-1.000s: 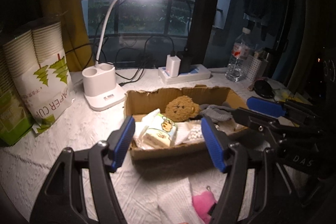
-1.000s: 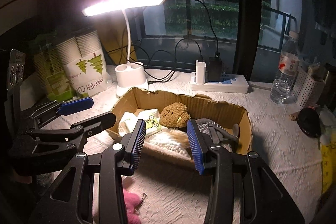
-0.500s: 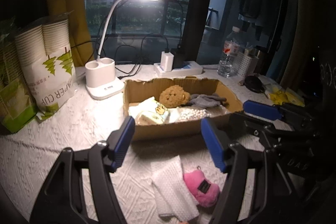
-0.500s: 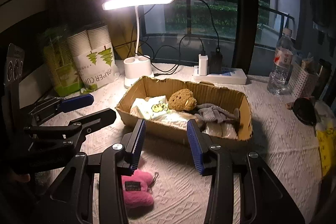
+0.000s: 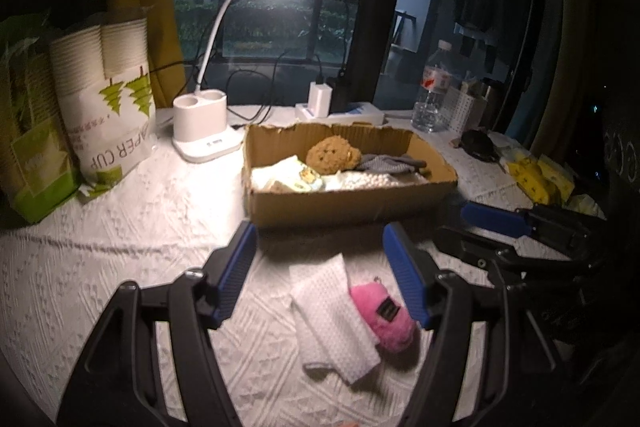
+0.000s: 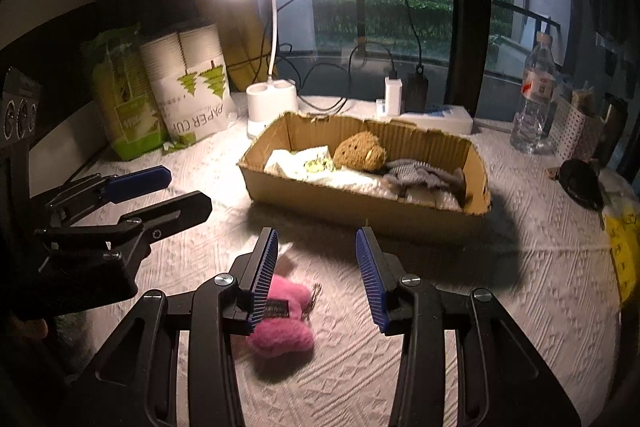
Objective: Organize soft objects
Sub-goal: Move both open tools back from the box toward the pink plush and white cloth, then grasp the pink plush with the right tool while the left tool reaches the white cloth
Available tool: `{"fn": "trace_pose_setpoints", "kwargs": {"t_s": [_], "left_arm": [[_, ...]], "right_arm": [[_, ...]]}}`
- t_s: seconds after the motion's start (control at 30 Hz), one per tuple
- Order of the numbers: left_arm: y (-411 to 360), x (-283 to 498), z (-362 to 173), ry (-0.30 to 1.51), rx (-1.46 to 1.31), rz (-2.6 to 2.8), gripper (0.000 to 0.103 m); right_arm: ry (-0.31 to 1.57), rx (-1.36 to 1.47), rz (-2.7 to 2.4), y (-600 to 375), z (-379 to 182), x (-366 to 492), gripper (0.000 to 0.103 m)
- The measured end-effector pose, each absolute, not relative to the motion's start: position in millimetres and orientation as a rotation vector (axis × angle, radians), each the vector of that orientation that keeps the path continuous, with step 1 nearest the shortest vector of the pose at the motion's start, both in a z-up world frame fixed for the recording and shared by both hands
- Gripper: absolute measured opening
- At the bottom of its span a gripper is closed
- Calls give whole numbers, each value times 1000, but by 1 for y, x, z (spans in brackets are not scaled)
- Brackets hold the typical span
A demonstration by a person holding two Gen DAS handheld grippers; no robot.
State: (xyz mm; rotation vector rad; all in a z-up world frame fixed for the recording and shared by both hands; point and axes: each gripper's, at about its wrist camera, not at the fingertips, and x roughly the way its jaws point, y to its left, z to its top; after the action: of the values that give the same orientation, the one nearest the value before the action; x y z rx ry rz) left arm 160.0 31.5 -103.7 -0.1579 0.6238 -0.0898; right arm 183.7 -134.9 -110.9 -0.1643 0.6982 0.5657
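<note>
1. Left gripper (image 5: 320, 273): blue pads spread wide, holding nothing, hovering above the white tablecloth (image 5: 120, 227).
2. Right gripper (image 6: 316, 277): pads likewise spread, nothing between them, raised over the cloth.
3. Pink plush toy (image 5: 382, 315): flat on the cloth, below and between the left gripper's pads, nearer the right-hand pad; seen from the right wrist, partly hidden behind that gripper's left-hand pad.
4. White cloth wipe (image 5: 332, 311): lying beside the pink toy on its left, touching it, under the gap of the left gripper.
5. Cardboard box (image 5: 348, 205): straight ahead of both grippers, beyond the pad tips, open at the top.
6. Inside the box: brown plush toy (image 5: 332, 155) near the far wall, grey glove (image 5: 390, 165) to its right, pale packet with a printed picture (image 5: 294, 179) to its left, white beaded pouch (image 5: 370, 181) against the near wall.
7. Desk lamp (image 5: 204, 135): lit, standing beyond the box, ahead and left of the left gripper.
8. Paper cup pack (image 5: 108, 107): far left of the left gripper, against a green bag.
9. Water bottle (image 6: 536, 95): ahead and far right of the right gripper.
</note>
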Motion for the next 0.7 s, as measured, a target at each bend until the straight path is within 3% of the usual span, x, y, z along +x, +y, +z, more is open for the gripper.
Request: {"fn": "trace_pose_setpoints", "kwargs": {"t_s": [0.33,0.47,0.7], "left_arm": [[38,149,-124,673,-167,-79,67],[41,146,-133,694,-170,-72,67],[49,145,-150,733,-193,-58,67]], "right_arm": [[750,-174,574,-130,-133,176,45],[766,-173,577,-127,-139,177,52],[808,-185,597,-116,-157,178,53]]}}
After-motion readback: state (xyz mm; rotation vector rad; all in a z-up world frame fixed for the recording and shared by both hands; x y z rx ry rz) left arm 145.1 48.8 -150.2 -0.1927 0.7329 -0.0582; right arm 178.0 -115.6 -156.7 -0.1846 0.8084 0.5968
